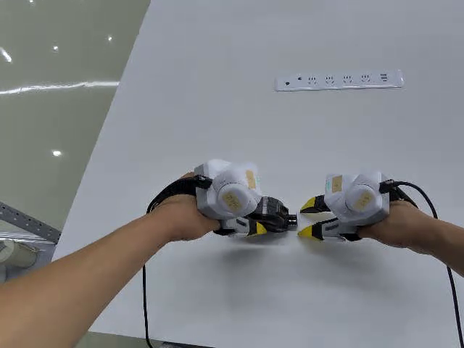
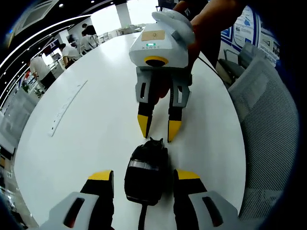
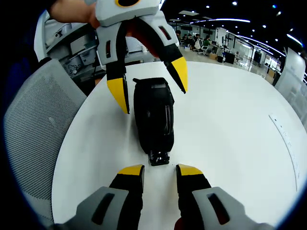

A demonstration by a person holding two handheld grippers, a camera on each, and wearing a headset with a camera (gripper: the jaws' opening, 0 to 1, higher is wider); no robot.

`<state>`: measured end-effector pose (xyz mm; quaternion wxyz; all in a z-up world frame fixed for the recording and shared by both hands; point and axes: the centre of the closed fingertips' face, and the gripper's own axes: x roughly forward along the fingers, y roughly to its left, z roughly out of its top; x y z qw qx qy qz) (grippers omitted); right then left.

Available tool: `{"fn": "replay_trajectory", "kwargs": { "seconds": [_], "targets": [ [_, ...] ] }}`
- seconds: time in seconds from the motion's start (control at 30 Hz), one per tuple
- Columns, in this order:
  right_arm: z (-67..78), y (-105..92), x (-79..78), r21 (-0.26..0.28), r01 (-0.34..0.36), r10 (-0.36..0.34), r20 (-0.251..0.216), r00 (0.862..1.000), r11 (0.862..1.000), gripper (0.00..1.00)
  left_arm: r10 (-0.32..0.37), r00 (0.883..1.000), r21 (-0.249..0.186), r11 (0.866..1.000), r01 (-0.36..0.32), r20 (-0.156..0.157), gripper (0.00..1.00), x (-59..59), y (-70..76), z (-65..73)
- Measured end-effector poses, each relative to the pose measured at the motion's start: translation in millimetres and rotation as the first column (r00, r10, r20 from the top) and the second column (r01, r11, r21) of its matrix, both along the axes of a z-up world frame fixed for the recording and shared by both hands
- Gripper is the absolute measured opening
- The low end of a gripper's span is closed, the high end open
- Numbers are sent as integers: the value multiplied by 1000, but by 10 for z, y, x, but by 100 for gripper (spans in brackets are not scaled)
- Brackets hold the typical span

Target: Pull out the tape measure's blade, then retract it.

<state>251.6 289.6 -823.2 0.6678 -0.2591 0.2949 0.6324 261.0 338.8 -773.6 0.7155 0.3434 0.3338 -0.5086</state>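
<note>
The tape measure is lying between the two grippers near the front edge of the white tabletop, its black case sitting inside the left gripper, whose fingers are flanking the case on both sides and, as far as I am able to judge, pressing on it and holding it. The case's long axis is running straight along the line that joins the two grippers, and the mouth end with the blade's hook is pointing away from the left gripper and directly at the right gripper. The right gripper is facing the tape measure head on, its yellow-tipped fingers standing a narrow way apart and gripping nothing, with the hook sitting just ahead of the gap between them but not yet inside it. So the right gripper is the nearer one to the hook, and the blade is looking not yet drawn out of the case. The coming move is likely calling for the right fingers to be slipping forward around the hook, pinching it, and pulling back along that same axis while the left is anchoring the case. A white power strip is lying well beyond the tape measure, on the far side of it from the person
</note>
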Motion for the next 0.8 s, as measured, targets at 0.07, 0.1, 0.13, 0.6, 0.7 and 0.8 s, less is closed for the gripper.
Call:
{"fn": "replay_trajectory", "kwargs": {
  "seconds": [0.07,0.1,0.13,0.6,0.7,0.8],
  "targets": [
    [-18,15,-1,0,-15,15,-1,1000,1000,23,-15,1000,8,1000,16,-4,45,-4,-17,-20],
    [-7,28,1,4,-20,20,-1,1000,1000,22,-24,1000,17,1000,24,-3,44,0,-19,-37],
    [-3,42,3,9,-24,24,-3,1000,1000,22,-28,1000,19,999,28,-5,43,1,-22,-45],
    [-12,105,-12,30,-76,77,-8,997,997,15,-51,998,20,998,51,-27,35,-7,-66,-64],
    [-17,117,-13,28,-81,81,-7,997,996,14,-53,998,14,998,53,-30,32,-12,-73,-66],
    [-20,115,-12,27,-86,86,-8,996,996,14,-54,998,12,998,55,-32,31,-13,-74,-68]
  ]
}}
